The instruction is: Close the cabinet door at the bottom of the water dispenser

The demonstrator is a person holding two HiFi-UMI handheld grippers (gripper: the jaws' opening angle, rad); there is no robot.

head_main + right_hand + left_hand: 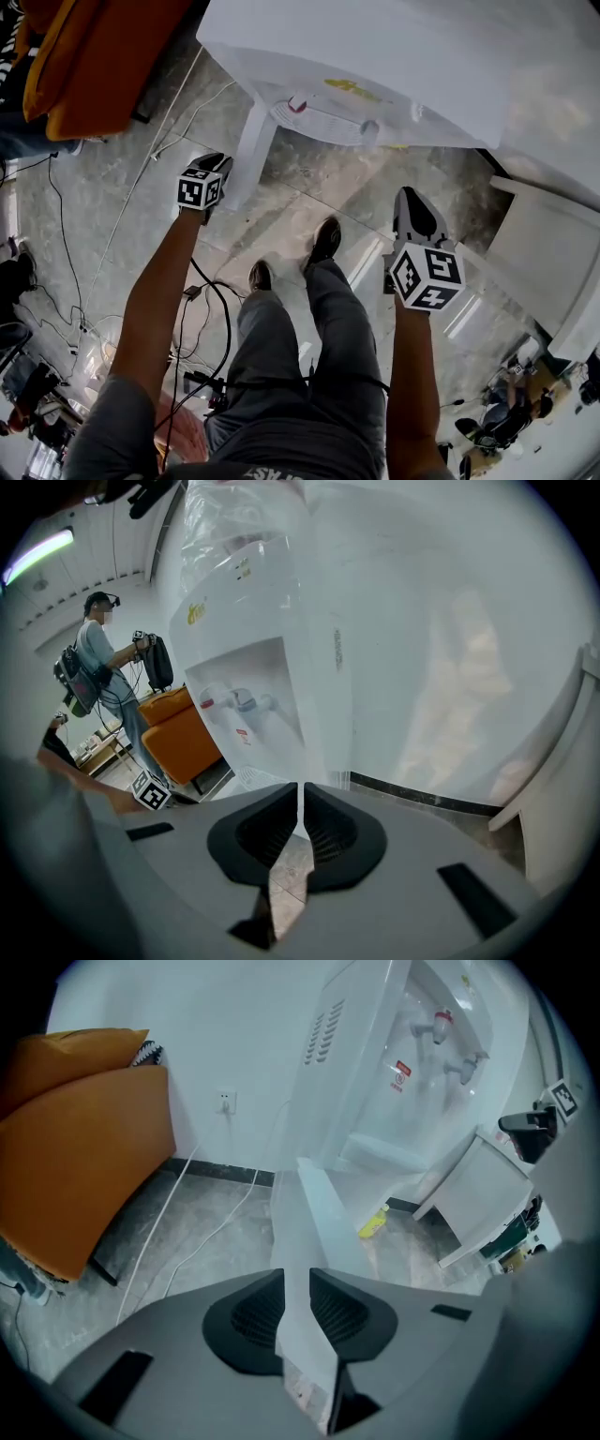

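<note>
The white water dispenser [375, 56] stands ahead of me, its drip tray [323, 122] facing me. Its bottom cabinet door [248, 155] swings out open toward me, seen edge-on as a narrow white panel. My left gripper [220, 164] is at the door's outer edge. In the left gripper view the door [314, 1227] runs straight between the pads of my left gripper [297, 1283], which is shut on it. My right gripper [410, 197] hangs to the right of the door, apart from it. In the right gripper view the right gripper [301, 803] is shut, with nothing held.
An orange sofa [94, 56] stands at the left, with cables [202, 309] across the tiled floor. White furniture [553, 253] stands at the right. A yellow object [373, 1225] lies on the floor by the dispenser's base. A person [98, 663] stands far behind.
</note>
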